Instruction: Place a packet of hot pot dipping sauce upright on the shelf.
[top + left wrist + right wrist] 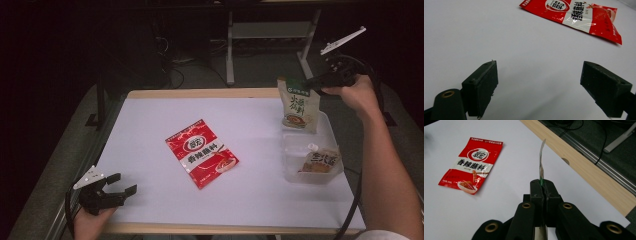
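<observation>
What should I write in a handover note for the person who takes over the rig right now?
Right gripper: shut on the top edge of the beige sauce pouch, which hangs above the far end of the clear tray.
Left gripper: open, holding nothing, low at the near left corner of the white table.
Red sachet: lies flat mid-table, untouched.
Done, it seems: one brown pouch already lies in the tray.
Left, probably: lower the beige pouch into the tray and release it, then bring the red sachet over.
</observation>
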### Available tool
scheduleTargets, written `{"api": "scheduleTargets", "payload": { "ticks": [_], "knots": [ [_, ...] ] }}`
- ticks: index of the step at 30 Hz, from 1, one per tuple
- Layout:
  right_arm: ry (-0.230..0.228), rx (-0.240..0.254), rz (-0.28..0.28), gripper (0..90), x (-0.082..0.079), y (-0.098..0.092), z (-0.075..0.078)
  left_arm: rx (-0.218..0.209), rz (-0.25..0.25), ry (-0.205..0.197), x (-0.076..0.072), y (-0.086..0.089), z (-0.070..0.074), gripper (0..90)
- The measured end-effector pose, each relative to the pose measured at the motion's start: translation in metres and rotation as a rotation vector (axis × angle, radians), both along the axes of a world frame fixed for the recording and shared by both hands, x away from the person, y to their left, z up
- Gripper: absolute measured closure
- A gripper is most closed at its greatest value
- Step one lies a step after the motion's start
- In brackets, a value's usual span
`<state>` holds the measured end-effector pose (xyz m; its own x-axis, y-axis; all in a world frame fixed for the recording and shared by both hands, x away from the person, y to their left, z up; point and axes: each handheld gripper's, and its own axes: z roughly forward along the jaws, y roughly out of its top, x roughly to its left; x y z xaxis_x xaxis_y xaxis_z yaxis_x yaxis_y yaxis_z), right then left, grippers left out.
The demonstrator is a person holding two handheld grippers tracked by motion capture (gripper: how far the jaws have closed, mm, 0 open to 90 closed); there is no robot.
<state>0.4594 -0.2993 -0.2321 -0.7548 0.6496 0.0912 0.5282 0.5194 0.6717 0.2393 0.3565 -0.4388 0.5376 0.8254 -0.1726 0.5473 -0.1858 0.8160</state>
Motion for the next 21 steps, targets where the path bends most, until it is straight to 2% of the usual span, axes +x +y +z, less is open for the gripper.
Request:
{"api": "scheduleTargets", "payload": {
  "ticks": [10,13,15,21],
  "knots": [
    [0.029,-0.002,-0.016,87.4,-0.003,-0.015,-0.015,-0.007,0.001,-0.002,0.0,-0.003,-0.001,14.4],
    [0.036,0.008,-0.015,87.3,-0.003,-0.014,-0.018,-0.004,-0.002,0.002,0.0,-0.003,-0.001,14.4],
    [0.027,0.005,-0.005,87.3,-0.002,-0.013,-0.02,-0.003,-0.002,0.001,0.0,-0.004,-0.001,14.4],
    [0.039,-0.017,-0.009,86.8,0.001,-0.008,-0.028,-0.01,0.003,-0.003,0.0,-0.003,0.0,14.4]
  ]
}}
